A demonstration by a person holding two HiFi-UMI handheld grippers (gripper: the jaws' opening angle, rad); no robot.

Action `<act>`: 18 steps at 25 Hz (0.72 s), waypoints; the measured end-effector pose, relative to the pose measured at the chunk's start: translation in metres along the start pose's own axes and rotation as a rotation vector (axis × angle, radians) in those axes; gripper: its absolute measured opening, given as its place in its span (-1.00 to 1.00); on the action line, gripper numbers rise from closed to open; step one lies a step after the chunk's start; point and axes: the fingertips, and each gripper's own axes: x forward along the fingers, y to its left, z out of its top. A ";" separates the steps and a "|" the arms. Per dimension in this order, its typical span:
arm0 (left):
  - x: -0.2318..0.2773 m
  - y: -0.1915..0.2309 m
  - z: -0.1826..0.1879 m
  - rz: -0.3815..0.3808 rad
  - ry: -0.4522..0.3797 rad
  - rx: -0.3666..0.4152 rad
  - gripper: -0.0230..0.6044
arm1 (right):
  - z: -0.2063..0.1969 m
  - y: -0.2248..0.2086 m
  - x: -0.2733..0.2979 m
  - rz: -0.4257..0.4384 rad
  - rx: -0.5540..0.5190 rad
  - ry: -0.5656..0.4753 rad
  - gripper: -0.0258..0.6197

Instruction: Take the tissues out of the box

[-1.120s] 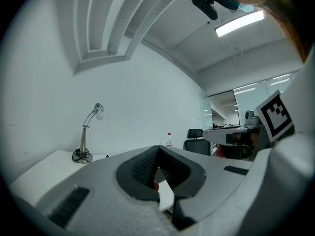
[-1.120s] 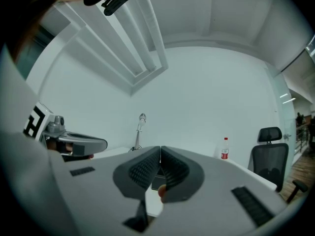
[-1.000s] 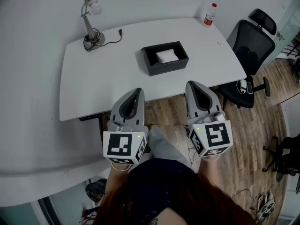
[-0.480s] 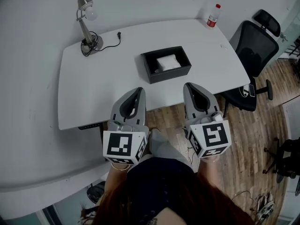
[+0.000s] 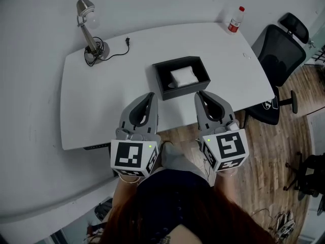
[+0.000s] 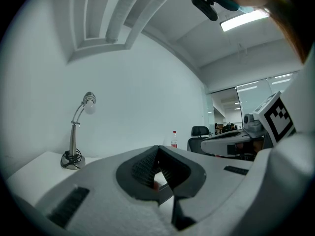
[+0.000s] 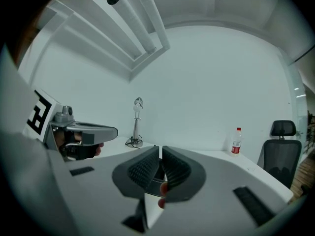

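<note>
1. One white tabletop [image 5: 101, 100] carries a job not yet begun.
2. Black box [image 5: 175, 92] sits mid-table, untouched.
3. Left claw [image 5: 150, 95] and right claw [image 5: 198, 93] hover short of it, both closed, empty.
4. Tissues [image 5: 184, 76] lie inside the box, all to be lifted out.

Soft, even indoor light; heavy fisheye bending, dark corners.

table [image 5: 111, 95] 1 | box [image 5: 183, 91] 1 | lamp [image 5: 94, 51] 1 | bottle [image 5: 235, 20] 1 | hand-held grippers [image 5: 150, 95] [image 5: 199, 93] 2

We list: white table [image 5: 101, 105] centre; desk lamp [image 5: 86, 27] upper left; black office chair [image 5: 277, 50] right; wood floor [image 5: 277, 151] lower right.
</note>
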 end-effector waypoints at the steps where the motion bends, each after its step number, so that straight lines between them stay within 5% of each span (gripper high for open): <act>1: 0.004 0.002 0.000 0.001 0.002 0.001 -0.86 | 0.000 -0.002 0.004 0.004 0.000 0.004 -0.82; 18: 0.082 0.022 -0.002 0.011 0.033 0.021 -0.86 | -0.012 -0.036 0.076 0.109 -0.006 0.089 -0.55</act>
